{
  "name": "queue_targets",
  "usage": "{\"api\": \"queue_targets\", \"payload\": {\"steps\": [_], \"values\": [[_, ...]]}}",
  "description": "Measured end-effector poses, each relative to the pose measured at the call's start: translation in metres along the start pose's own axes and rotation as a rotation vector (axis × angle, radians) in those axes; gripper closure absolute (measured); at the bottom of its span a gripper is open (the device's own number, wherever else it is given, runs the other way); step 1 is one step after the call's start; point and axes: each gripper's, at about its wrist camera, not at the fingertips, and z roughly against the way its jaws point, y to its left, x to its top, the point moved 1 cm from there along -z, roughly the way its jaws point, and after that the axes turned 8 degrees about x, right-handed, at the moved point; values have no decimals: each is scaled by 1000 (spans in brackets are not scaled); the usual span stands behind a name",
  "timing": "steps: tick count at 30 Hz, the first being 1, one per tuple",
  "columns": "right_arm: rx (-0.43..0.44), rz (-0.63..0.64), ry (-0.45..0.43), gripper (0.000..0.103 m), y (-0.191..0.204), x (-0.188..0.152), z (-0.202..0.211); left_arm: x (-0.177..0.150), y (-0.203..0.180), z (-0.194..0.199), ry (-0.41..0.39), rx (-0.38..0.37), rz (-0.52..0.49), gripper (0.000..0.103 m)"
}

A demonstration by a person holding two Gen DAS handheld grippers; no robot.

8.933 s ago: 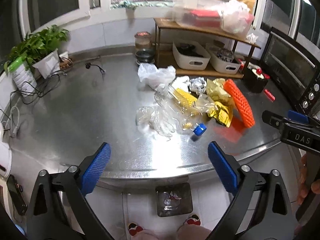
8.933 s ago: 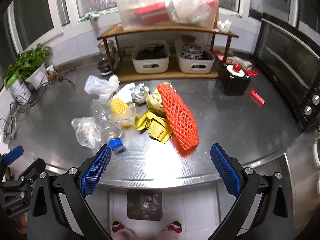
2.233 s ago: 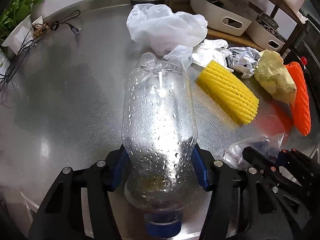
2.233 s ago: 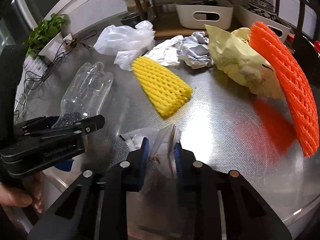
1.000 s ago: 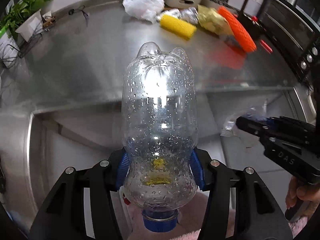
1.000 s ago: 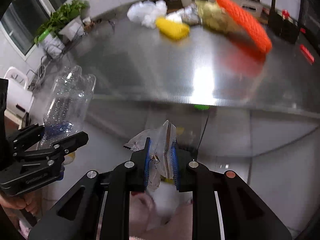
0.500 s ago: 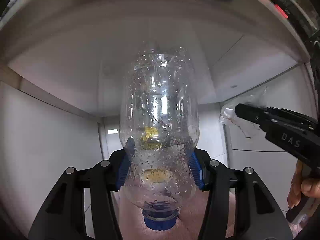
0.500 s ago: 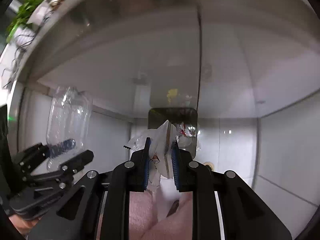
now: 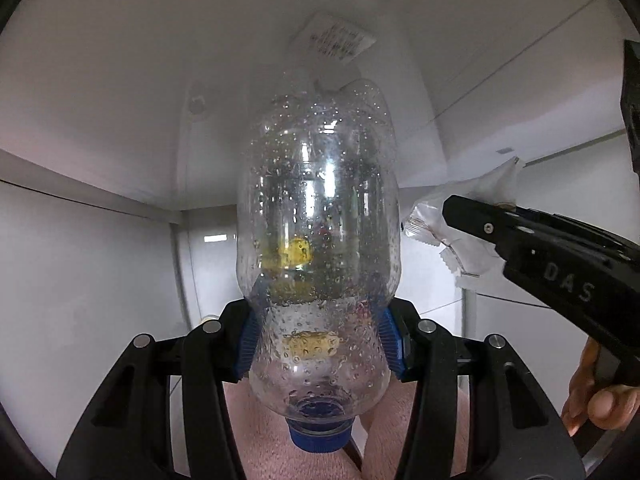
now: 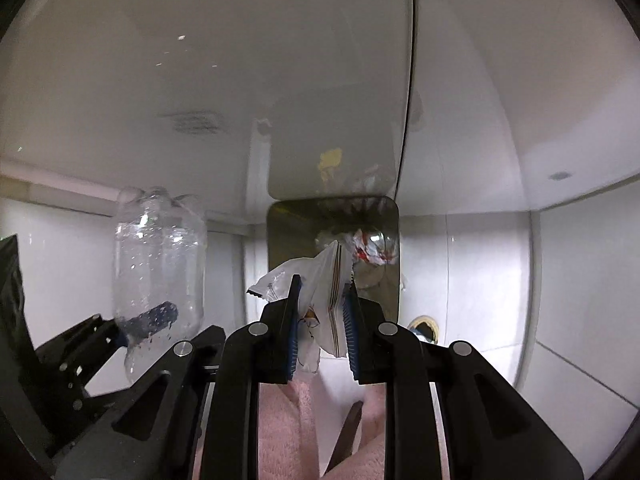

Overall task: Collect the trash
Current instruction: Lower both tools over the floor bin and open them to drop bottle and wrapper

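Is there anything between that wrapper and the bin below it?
Nothing visible. The wrapper, pinched in the right gripper, hangs over the open bin, with only trash already inside it. The bottle is off to the side.

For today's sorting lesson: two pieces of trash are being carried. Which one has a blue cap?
The clear plastic bottle in the left gripper, cap pointing toward the camera. The crumpled wrapper in the right gripper has no cap.

A home kitchen, seen low down near the floor: white cabinet fronts (image 10: pixel 200 80) with a dark seam between doors, pale glossy floor tiles (image 10: pixel 580 280), and a small square bin (image 10: pixel 280 240) holding crumpled wrappers, below pink slippers (image 10: pixel 280 420).
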Motion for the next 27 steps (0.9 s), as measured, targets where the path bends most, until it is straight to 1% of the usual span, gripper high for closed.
{"api": "queue_targets", "payload": {"steps": [2,7,10,11,12,15,18,19,21,23,25,27], "values": [[-7,-19,10,80,-3,3,-11,1,1,-6,7,1,-2,55],[-12,-47,23,79,-6,9,-24,6,-2,-19,31,-13,-12,55],[-12,-58,32,73,-7,11,-25,9,1,-19,35,-19,-11,54],[-12,-63,31,67,-7,12,-25,10,1,-19,34,-17,-13,54],[-11,-68,26,64,-8,12,-24,10,2,-18,36,-15,-16,54],[-13,-72,15,64,-7,14,-18,11,3,-16,38,-13,-19,53],[-19,-72,4,62,-6,17,-14,12,5,-13,32,-15,-18,44],[-20,-72,0,62,-5,18,-11,12,4,-12,29,-17,-20,39],[-21,-72,-7,61,-5,18,-5,12,4,-8,22,-12,-28,36],[-21,-71,-13,60,-4,18,0,12,3,-4,20,-6,-35,30],[-19,-68,-25,55,-3,20,8,12,3,4,7,-2,-36,26],[-15,-60,-39,47,-2,20,18,11,6,19,-15,-2,-33,21]]}}
